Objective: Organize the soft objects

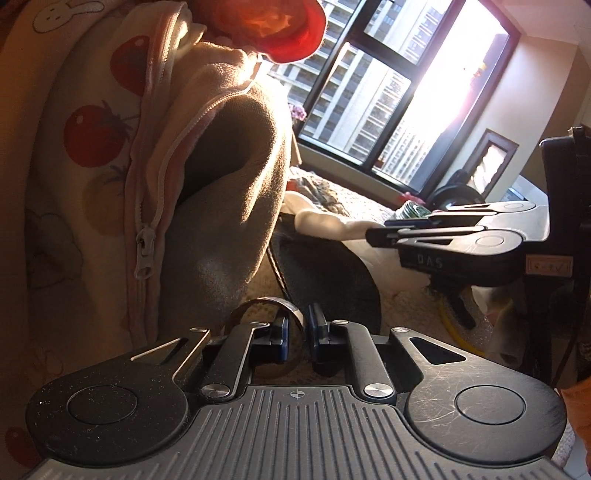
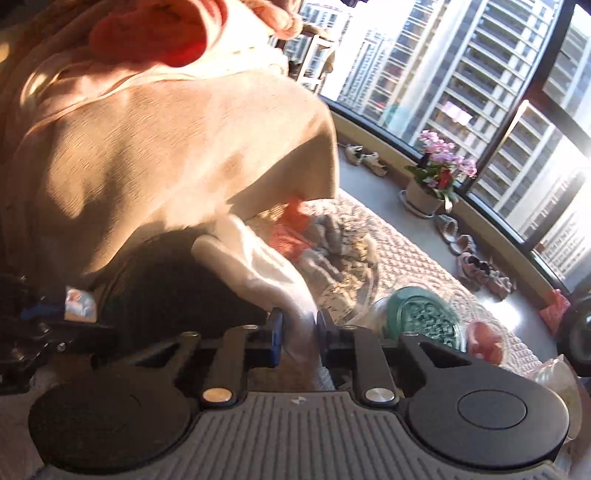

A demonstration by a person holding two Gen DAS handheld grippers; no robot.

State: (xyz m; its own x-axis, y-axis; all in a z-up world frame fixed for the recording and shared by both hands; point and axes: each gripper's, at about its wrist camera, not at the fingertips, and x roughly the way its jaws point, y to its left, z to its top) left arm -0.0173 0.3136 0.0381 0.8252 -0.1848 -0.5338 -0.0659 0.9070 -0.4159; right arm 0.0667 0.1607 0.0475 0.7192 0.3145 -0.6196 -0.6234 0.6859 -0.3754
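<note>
My left gripper is shut on the strap of a black bag whose dark mouth lies on a cream rug. My right gripper is shut on a white soft cloth and holds it at the bag's opening; it also shows in the left wrist view, coming in from the right with the white cloth. A beige zippered fabric cover with a tomato print hangs over the bag on the left.
A red soft item sits above the beige cover. A grey and orange pile of cloth lies on the woven rug. A green lidded jar, a flower pot and shoes stand by the window.
</note>
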